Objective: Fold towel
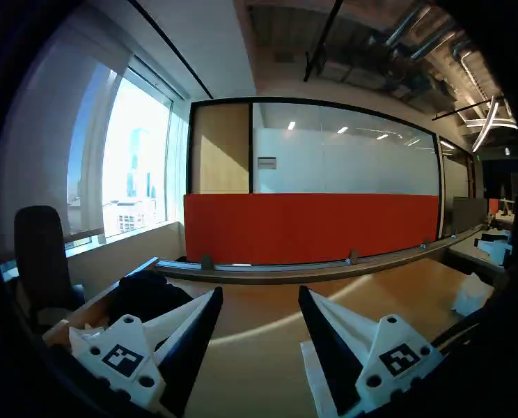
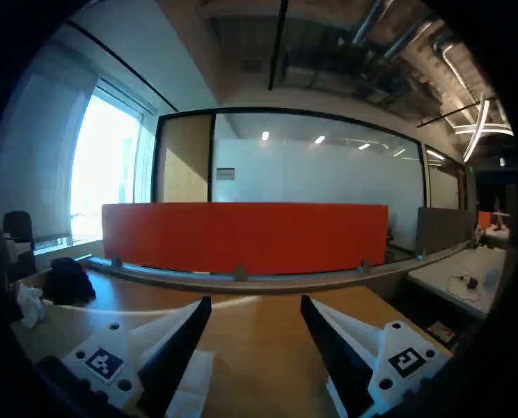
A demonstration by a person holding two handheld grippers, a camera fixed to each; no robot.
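We see both grippers spread wide and holding nothing. The left gripper (image 1: 259, 296) and the right gripper (image 2: 255, 303) hang over the worktop (image 1: 266, 348), facing the orange partition (image 1: 308, 226). On the near side of that partition, beneath the grippers, lies a flat white edge, probably the towel (image 2: 191, 383).

Orange-red partition panel (image 1: 308, 226), tan wood-toned desk (image 1: 259, 348), white left gripper (image 1: 259, 292) and right gripper (image 2: 255, 301) with black inner finger faces and black-and-white square markers, white towel (image 2: 193, 380), black bundle (image 1: 144, 292), black chair back (image 1: 42, 254).
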